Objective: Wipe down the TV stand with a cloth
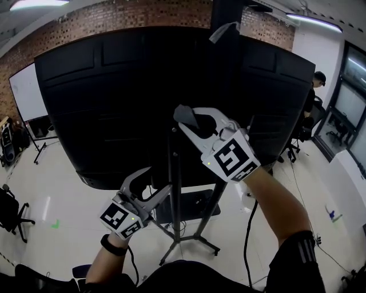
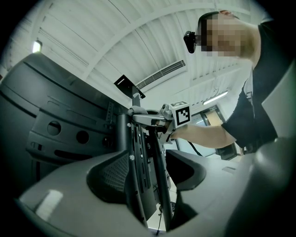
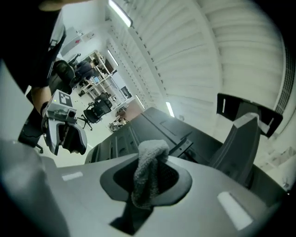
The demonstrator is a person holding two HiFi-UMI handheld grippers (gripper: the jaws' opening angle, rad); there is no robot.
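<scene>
The folded grey terry cloth (image 3: 148, 171) sits between the jaws of the right gripper (image 1: 187, 121). The jaws are clenched on it, and its rounded fold sticks out past their tips. Just beyond those tips is the top end of the upright post of the black metal TV stand (image 1: 176, 189), and the cloth lies up against it.

Lower on the same post, the left gripper (image 1: 159, 180) has its jaws released and spread wide. The post and its perforated mounting rail (image 2: 138, 159) stand between them. One pad lies close to the rail, but it is not clear whether it touches.

Below the left jaws a dark shelf (image 1: 191, 207) crosses the stand. Under it the stand's legs spread over the pale glossy floor (image 1: 68, 212), and a black cable (image 1: 248, 229) trails across the floor beneath the right forearm.

Beyond both pairs of jaws, the moulded back panel of the large black TV (image 1: 114, 97) fills the middle of the head view. Far out to the left of the jaws stand a black office chair (image 1: 11, 212) and a whiteboard on a stand (image 1: 26, 91). Far to the right, a person in dark clothes (image 1: 313, 94) stands near glass doors. A red brick wall (image 1: 143, 14) runs behind everything.
</scene>
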